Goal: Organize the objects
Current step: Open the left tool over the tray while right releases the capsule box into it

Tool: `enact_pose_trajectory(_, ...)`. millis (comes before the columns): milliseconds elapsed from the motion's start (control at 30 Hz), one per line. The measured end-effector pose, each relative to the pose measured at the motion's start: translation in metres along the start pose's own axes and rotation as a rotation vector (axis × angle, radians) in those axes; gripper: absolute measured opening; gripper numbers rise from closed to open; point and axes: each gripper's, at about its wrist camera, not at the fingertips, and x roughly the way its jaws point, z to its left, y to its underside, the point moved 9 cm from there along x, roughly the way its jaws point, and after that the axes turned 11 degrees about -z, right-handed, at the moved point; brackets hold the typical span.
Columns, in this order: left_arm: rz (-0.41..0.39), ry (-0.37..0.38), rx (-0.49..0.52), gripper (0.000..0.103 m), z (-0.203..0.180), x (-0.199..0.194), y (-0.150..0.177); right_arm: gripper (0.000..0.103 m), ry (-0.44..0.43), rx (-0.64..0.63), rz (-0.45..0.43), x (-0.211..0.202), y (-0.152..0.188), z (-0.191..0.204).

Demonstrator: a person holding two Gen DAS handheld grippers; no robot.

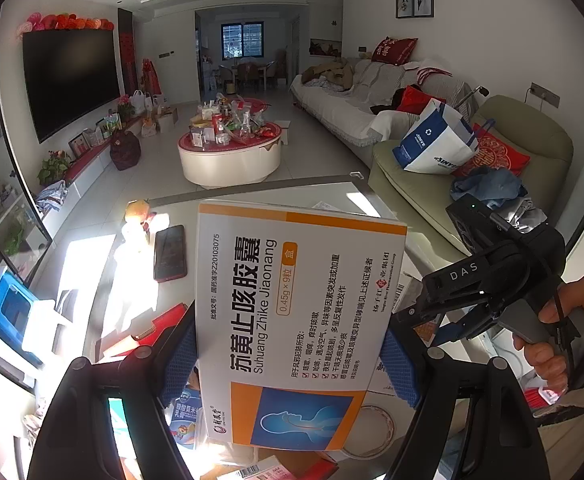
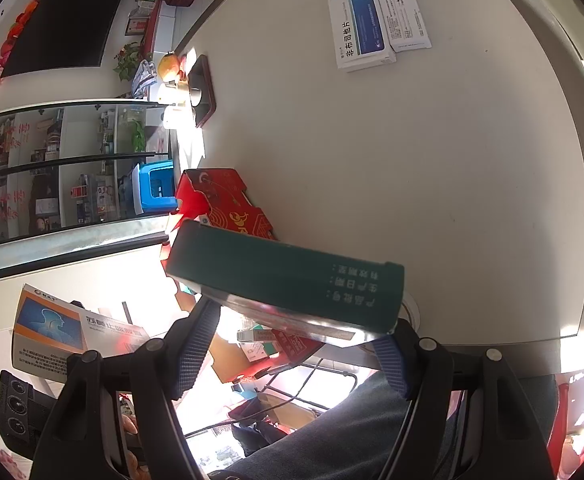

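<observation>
Orange med box point(image 1: 298, 320) pinched btwn left fingers point(image 1: 179, 360); dark green box point(image 2: 283, 280) apparently clamped btwn right fingers point(image 2: 195, 348).

I observed the right gripper point(image 2: 292, 344) clamped on a dark green box point(image 2: 283, 280), held tilted above the white table point(image 2: 452, 184); a red carton point(image 2: 227, 204) lay beside it; a blue-and-white medicine box point(image 2: 358, 24) rested well apart.

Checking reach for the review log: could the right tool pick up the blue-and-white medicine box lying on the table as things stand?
Probably not yet: the right tool is shut on a dark green box, so it must release that first. The table toward the blue-and-white medicine box looks unobstructed.
</observation>
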Motion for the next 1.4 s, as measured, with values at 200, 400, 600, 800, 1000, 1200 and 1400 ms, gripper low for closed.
enact_pose_trajectory(200, 0.063, -0.041, -0.123, 0.084, 0.023, 0.001, 0.025, 0.073, -0.011, -0.024, 0.031, 0.008, 0.006, 0.010)
enact_pose_trajectory(400, 0.144, -0.149, -0.198, 0.084, 0.060, -0.005, 0.061, 0.073, -0.023, -0.099, 0.115, 0.031, 0.021, 0.034)
enact_pose_trajectory(600, 0.234, -0.252, -0.334, 0.084, 0.092, -0.018, 0.110, 0.073, -0.027, -0.245, 0.241, 0.070, 0.048, 0.078)
enact_pose_trajectory(800, 0.311, -0.331, -0.485, 0.084, 0.117, -0.026, 0.156, 0.073, -0.032, -0.351, 0.373, 0.118, 0.074, 0.124)
enact_pose_trajectory(1000, 0.442, -0.384, -0.568, 0.084, 0.136, -0.008, 0.201, 0.076, 0.036, -0.460, 0.424, 0.160, 0.075, 0.145)
enact_pose_trajectory(1200, 0.513, -0.428, -0.573, 0.091, 0.148, 0.003, 0.218, 0.091, 0.061, -0.359, 0.234, 0.133, 0.011, 0.128)
enact_pose_trajectory(1400, 0.481, -0.449, -0.470, 0.092, 0.145, 0.007, 0.194, 0.096, 0.296, -0.076, -0.022, 0.070, -0.102, 0.007)
